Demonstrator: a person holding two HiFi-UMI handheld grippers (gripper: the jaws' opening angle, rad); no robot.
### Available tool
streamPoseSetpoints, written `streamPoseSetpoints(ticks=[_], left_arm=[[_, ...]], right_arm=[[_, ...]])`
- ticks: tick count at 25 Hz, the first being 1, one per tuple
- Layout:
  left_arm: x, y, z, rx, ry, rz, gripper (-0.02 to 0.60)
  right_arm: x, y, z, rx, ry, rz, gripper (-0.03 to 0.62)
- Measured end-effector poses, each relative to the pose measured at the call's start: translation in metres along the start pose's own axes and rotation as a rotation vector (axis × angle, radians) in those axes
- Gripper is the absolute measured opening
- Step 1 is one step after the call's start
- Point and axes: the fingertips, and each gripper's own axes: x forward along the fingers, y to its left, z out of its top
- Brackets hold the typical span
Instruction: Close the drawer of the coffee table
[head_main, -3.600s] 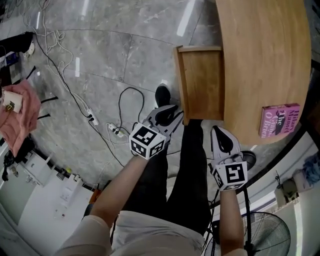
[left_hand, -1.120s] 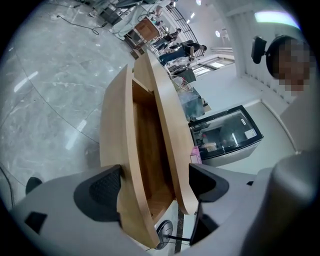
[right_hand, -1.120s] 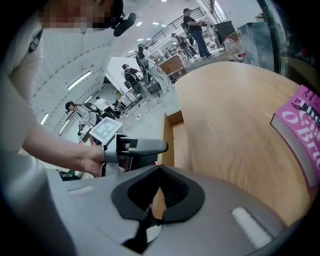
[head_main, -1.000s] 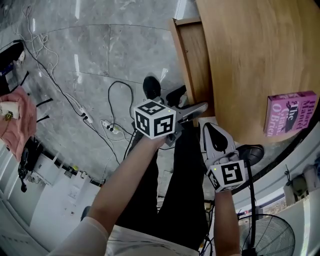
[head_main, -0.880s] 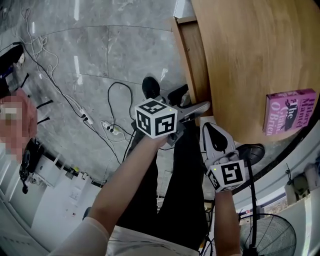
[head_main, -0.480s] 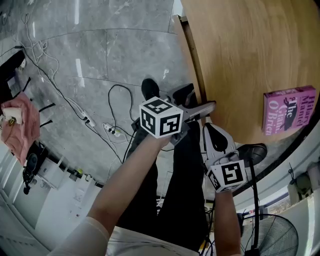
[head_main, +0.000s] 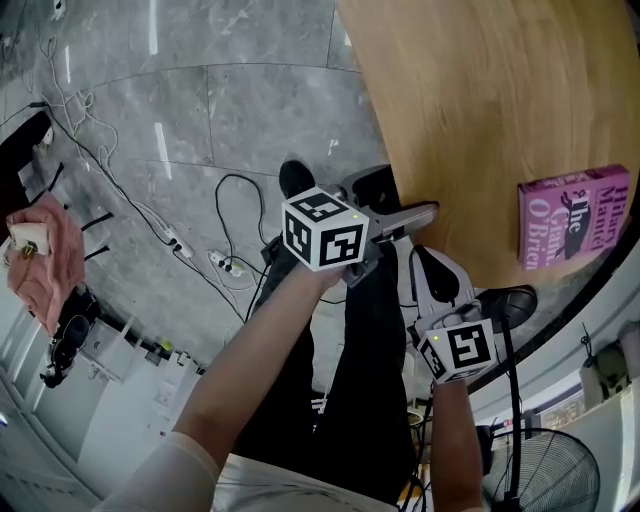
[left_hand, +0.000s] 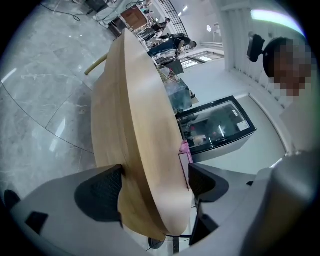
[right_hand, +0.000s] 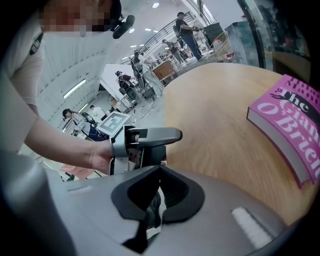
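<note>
Straddling the near rim of the coffee table (head_main: 480, 110), the left gripper (head_main: 395, 203) holds its jaws apart, one pad on each side of the wooden edge. The left gripper view shows the rim and the panel below it between them, though I cannot tell whether that panel is the drawer front. The drawer is tucked in under the tabletop and shows nowhere from above. About three and a half seconds ago it stood well out from the table's side, open, with only its bare wooden bottom on show. A second ago a narrow strip still stuck out, and the left gripper has followed it in to the rim. The right gripper (head_main: 432, 268) sits just off the table's near edge beside the left one, its pads closed together on nothing, much where it was before. A pink book (head_main: 572, 215) lies flat on the table near its right edge. Its cover reads "The Giant, O'Brien" in the right gripper view and "Mantel" from above. On the grey floor well to the left of the table a white power strip (head_main: 228, 265) lies among trailing cables.
</note>
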Motion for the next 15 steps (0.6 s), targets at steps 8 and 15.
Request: streamPoseSetpoints(ticks=[8, 15], left_arm=[[0.022, -0.010, 0.004, 0.019, 0.015, -0.037, 0.408], [0.023, -0.007, 0.004, 0.028, 0.012, -0.032, 0.403]], right_arm=[[-0.009, -0.016, -0.006, 0.039, -0.013, -0.007, 0.011], [-0.013, -0.025, -0.008, 0.064, -0.034, -0.019, 0.011]])
